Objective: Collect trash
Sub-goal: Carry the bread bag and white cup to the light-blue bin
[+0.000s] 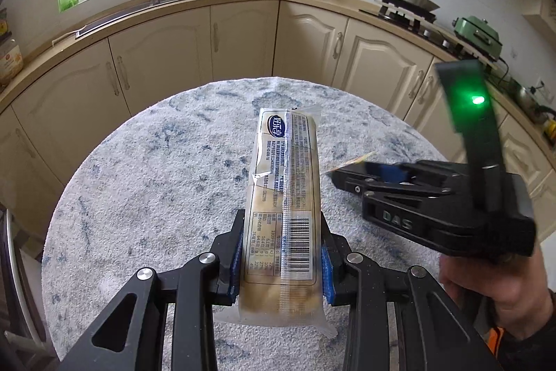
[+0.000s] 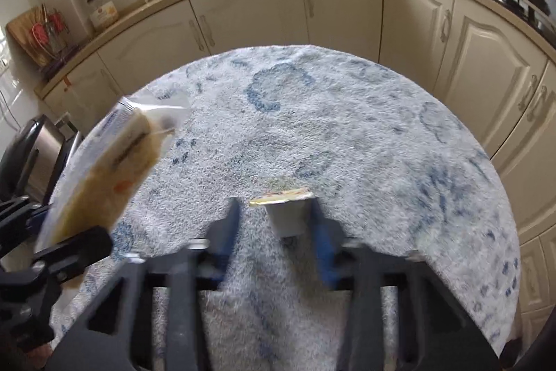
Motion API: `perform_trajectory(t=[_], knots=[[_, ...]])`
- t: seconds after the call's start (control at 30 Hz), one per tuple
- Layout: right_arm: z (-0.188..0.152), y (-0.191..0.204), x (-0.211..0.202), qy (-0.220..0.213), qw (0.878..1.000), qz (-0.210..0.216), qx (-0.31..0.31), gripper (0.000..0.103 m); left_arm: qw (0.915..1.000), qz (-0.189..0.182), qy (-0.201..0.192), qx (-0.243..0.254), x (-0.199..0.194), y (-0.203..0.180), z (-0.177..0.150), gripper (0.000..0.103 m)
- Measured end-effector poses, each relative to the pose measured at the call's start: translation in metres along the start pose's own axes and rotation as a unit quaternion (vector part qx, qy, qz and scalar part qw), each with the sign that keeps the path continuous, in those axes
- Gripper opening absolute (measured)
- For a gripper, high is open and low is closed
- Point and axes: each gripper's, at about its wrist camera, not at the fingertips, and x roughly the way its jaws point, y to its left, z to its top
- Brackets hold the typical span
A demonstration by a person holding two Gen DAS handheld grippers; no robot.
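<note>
Left gripper (image 1: 281, 252) clamps a biscuit packet (image 1: 285, 190); right gripper (image 2: 274, 218) looks clenched on a small foil-lidded cup (image 2: 286, 214); next, find a bin

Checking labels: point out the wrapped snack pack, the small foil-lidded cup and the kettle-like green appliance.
wrapped snack pack (image 1: 283, 197), left wrist view, middle of printed back.
small foil-lidded cup (image 2: 290, 218), right wrist view, grey side wall.
green appliance (image 1: 477, 35), left wrist view, its lid.

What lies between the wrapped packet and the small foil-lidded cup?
Nothing: the right wrist view shows only bare blue-and-white table cover between the packet and the cup.
</note>
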Motion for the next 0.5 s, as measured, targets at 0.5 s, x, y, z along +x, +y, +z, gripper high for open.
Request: perform_trajectory(t=[0.5], knots=[[-0.040, -0.061, -0.133, -0.106, 0.992, 0.018, 0.060, 0.022, 0.9972, -0.037, -0.052, 0.040, -0.052, -0.080, 0.012, 0.031]])
